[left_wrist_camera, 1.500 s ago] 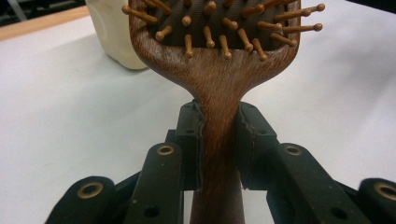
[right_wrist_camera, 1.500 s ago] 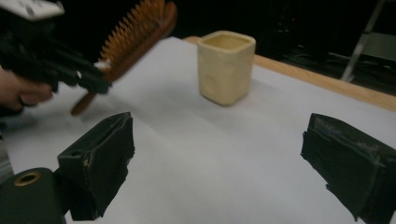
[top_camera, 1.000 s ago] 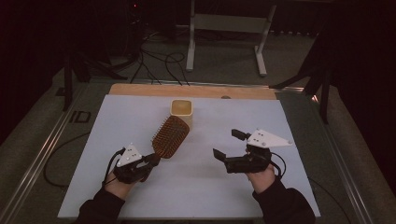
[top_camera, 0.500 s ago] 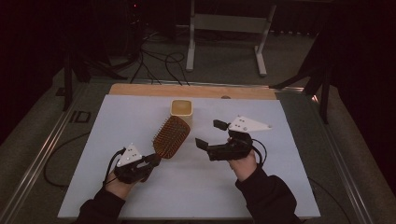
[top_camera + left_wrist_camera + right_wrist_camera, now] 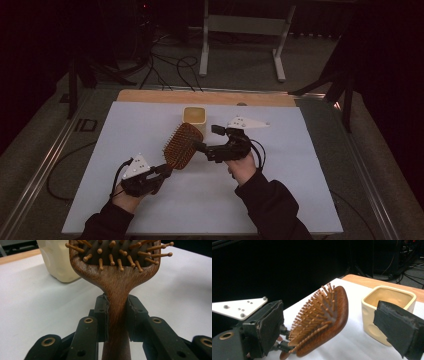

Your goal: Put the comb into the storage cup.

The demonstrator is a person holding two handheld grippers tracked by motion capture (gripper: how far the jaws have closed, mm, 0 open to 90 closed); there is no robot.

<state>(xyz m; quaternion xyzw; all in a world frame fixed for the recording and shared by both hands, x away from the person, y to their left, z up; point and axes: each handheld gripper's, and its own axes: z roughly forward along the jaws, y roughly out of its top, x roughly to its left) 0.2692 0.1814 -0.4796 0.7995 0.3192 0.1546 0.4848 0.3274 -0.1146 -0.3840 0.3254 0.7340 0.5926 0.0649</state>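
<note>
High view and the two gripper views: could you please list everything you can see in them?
Brush: one, brown wood with pin bristles, held up over the mat, handle between the left gripper's pads.
Cup: one, cream, square, on the mat just behind the brush.
Mat: one, white, covering most of the table.
Table: one, wooden edge showing behind the mat.
Stand: one, grey metal, on the floor behind the table.
Cables: several, black, on the floor behind the table.
Left gripper: one, black with a grey plate, shut on the brush handle.
Right gripper: one, black with a grey plate, jaws open beside the brush head.
Hands: two, in dark sleeves, left, right.
</note>
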